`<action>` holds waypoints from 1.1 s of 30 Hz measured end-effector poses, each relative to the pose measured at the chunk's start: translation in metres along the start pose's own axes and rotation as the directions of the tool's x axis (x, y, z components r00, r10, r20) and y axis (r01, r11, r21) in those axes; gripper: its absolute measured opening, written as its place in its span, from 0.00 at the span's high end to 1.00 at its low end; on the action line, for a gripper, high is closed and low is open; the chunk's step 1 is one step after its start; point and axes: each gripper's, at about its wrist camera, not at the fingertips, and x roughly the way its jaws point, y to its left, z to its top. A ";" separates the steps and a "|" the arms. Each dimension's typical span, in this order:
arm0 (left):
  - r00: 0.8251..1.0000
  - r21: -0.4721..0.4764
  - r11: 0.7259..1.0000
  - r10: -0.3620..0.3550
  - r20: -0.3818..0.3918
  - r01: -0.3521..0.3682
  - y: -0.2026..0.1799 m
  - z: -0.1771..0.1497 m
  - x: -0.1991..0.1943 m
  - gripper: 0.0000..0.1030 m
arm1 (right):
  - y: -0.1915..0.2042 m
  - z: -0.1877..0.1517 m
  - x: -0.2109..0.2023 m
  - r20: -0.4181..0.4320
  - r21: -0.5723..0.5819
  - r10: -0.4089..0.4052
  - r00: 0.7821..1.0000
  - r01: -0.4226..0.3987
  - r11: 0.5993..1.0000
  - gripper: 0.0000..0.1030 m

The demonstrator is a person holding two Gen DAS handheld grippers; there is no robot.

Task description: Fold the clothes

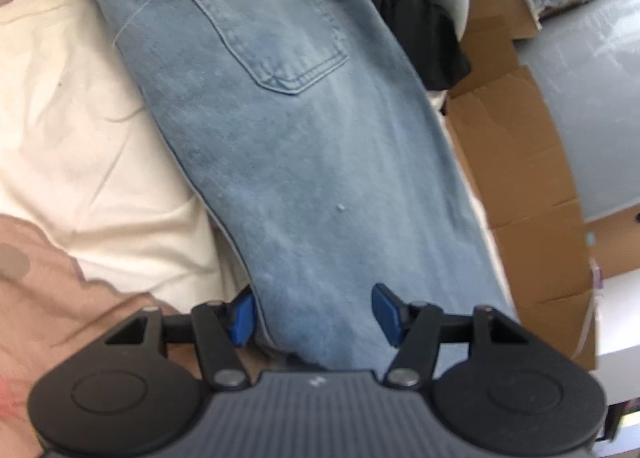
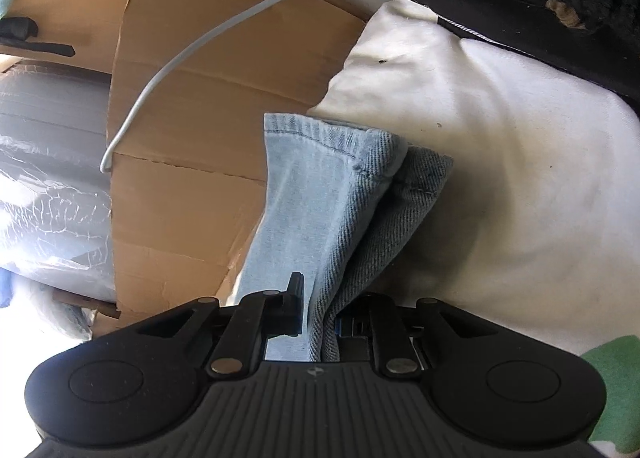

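A pair of light blue jeans [image 1: 288,146] lies lengthwise on a cream bedsheet [image 1: 72,130], back pocket up and toward the far end. My left gripper [image 1: 314,314] is open, its blue pads on either side of the near end of the denim, one pad above it and one at its left edge. In the right wrist view my right gripper [image 2: 320,314] is shut on the leg ends of the jeans [image 2: 320,186], which stick out forward with both hems showing above the white sheet [image 2: 500,178].
Flattened cardboard [image 1: 516,162] lies along the bed's right side, beside grey plastic-wrapped rolls [image 1: 592,90]. Dark clothes [image 1: 416,10] are piled at the far end. A white cable [image 2: 192,50] crosses the cardboard [image 2: 180,186]. A pink patterned cover [image 1: 60,318] lies near left.
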 end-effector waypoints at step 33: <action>0.997 -0.041 0.996 0.078 0.013 -0.077 -0.013 -0.002 0.021 0.79 | 0.015 0.000 -0.010 0.107 0.038 -0.076 0.991 0.072 0.997 0.95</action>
